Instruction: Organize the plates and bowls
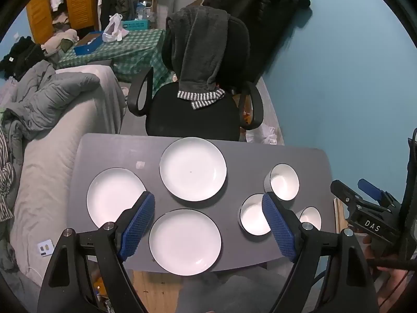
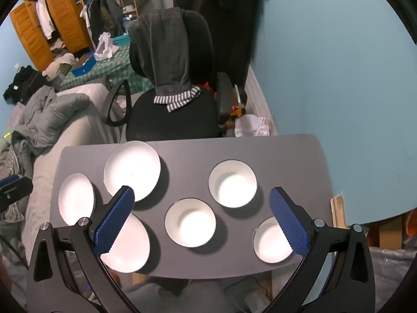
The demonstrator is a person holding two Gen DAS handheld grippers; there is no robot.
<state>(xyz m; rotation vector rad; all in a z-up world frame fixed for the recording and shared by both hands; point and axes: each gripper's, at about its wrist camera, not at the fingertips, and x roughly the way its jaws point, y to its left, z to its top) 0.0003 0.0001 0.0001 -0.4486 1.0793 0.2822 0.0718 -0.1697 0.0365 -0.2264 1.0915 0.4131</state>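
Three white plates point(image 1: 192, 168) spread flat over the left half of the grey table point(image 1: 109, 146): one near the far edge, one near the left edge, one at the near edge. Three white bowls point(image 2: 190, 225) on the right half, all upright and apart: one further back, one in the middle, one by the near right corner. None stacked yet, so probably right at the start.

Left claw point(image 1: 208, 224) up above the near edge, tipped down, jaws wide, nothing inside. Near-edge plate just below and between its blue pads. Plates closer to this claw.

Right claw point(image 2: 202, 221) also up high, tipped down, jaws wide, nothing held. Middle bowl right between its blue pads, a bit ahead and below. Bowls closer to this claw.

Round things, so no long side to line up with. Likely next: down onto a rim to pinch it.

Beyond the far edge, a black chair point(image 1: 192, 114) with a dark towel point(image 1: 200, 52) over it.
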